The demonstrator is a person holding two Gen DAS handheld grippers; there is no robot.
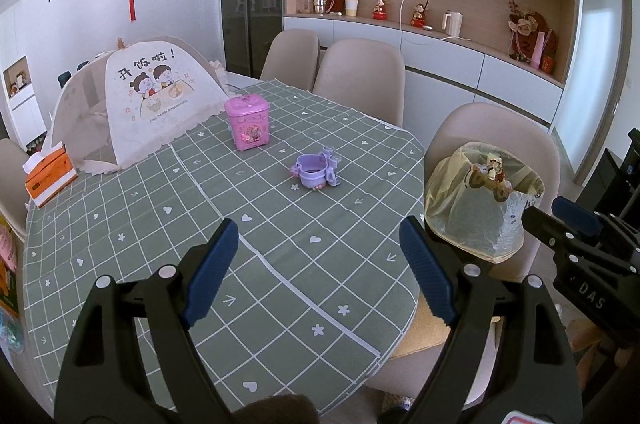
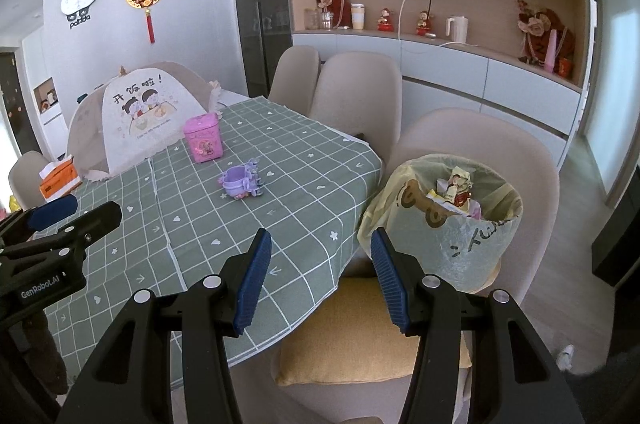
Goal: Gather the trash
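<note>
A trash bin lined with a yellowish bag stands on a beige chair at the table's right edge; it also shows in the right wrist view. Crumpled wrappers lie inside it, also visible in the left wrist view. My left gripper is open and empty above the near part of the green checked tablecloth. My right gripper is open and empty over the table's edge, just left of the bin. The right gripper's fingers show at the left view's right side.
A purple toy cup and a pink tin box stand mid-table. A mesh food cover and an orange tissue box sit at the far left. Beige chairs line the far side. A yellow cushion lies on the near chair.
</note>
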